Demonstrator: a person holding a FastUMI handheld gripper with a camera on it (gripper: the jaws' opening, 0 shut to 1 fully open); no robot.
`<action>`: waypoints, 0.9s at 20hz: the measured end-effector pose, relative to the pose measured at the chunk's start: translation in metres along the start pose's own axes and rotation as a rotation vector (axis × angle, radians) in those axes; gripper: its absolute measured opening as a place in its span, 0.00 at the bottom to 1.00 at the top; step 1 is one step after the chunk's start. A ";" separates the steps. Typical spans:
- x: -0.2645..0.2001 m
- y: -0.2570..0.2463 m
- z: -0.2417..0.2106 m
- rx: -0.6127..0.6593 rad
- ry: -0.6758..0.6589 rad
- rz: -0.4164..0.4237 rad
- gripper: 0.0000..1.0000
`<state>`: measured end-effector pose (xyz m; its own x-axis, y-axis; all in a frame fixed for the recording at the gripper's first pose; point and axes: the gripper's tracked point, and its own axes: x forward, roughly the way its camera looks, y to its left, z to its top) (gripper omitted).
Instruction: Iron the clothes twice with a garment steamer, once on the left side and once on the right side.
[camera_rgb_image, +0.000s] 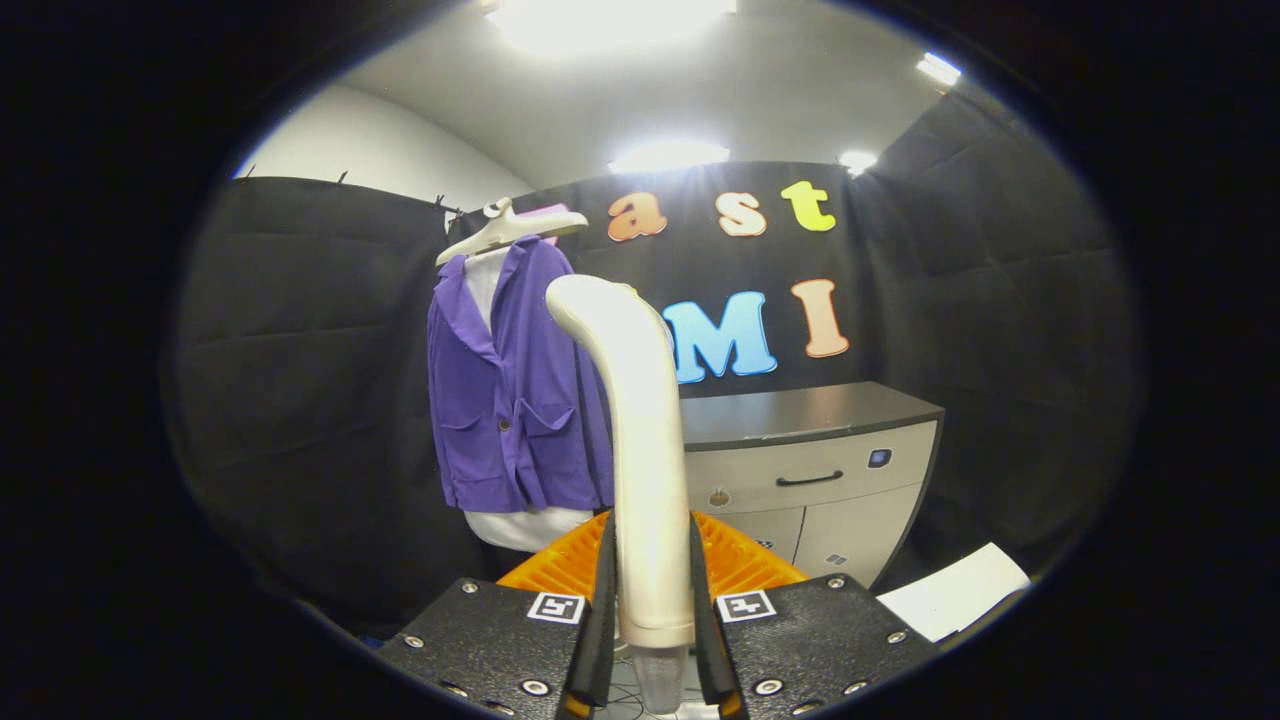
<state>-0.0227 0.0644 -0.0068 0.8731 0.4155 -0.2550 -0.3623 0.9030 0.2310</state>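
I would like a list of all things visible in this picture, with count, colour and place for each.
garment steamer: one, cream white, upright between the jaws, its head bent toward the jacket
jacket: one, purple, hanging beyond the steamer
hanger: one, white, holding the jacket
white garment: one, under the jacket
cabinet: one, grey with dark top, beside the jacket
paper: one, white, below the cabinet
gripper: one, black with orange, jaws pressed on the steamer handle
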 end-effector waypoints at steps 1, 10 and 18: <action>-0.003 -0.008 0.003 0.006 -0.021 -0.019 0.33; 0.005 -0.050 0.007 0.050 -0.048 -0.130 0.33; 0.002 -0.038 0.003 0.028 -0.045 -0.112 0.33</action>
<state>-0.0062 0.0302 -0.0132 0.9217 0.3059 -0.2383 -0.2524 0.9399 0.2301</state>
